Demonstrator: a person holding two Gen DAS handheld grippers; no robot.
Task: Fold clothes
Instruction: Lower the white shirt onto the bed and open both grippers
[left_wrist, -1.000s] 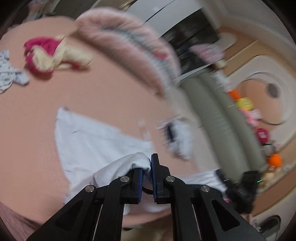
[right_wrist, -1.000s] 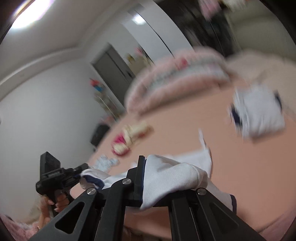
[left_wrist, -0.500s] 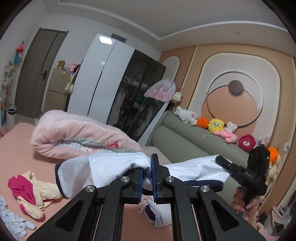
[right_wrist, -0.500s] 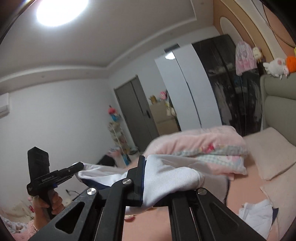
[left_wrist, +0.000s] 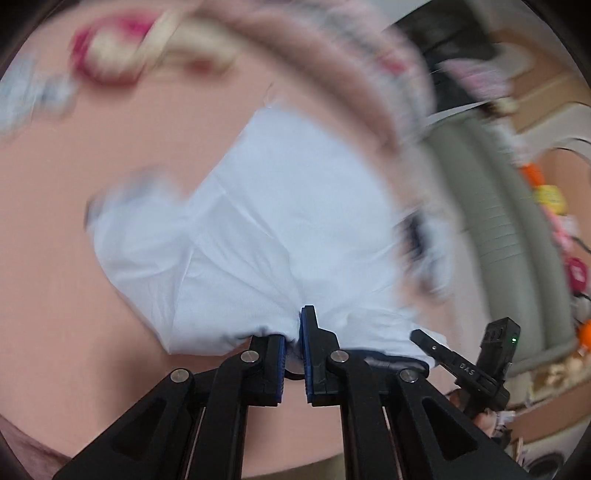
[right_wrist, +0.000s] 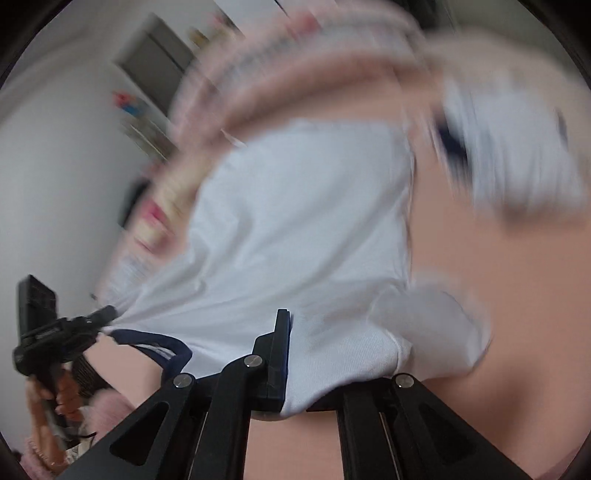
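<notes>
Peach-pink bedsheet (left_wrist: 122, 280) below, everything motion-blurred.

Left gripper (left_wrist: 293, 350): blue-padded fingers (left_wrist: 308, 332) pressed nearly together, pinching near edge of white cotton T-shirt with navy neck trim (left_wrist: 280, 221). Right gripper (right_wrist: 306, 354): fingers likewise clamped on a bunched fold of same shirt, one finger (right_wrist: 279, 350) visible, other buried under cloth. Shirt stretched between both grippers, body fanned out away from them over sheet; touching or just above, cannot tell.

Farther out: rolled pink quilt (left_wrist: 332, 77), small white-and-navy garment (right_wrist: 513, 147), red-and-cream clothing heap (left_wrist: 110, 51), grey-green padded headboard (left_wrist: 491, 206).

Risk: far hem landing rucked or doubled under if dropped too fast; small garment close by could get covered.

Versus half second back: shirt then aloft against wardrobe, cameras level; now pitched down toward bed, shirt spread. Grips unchanged.
</notes>
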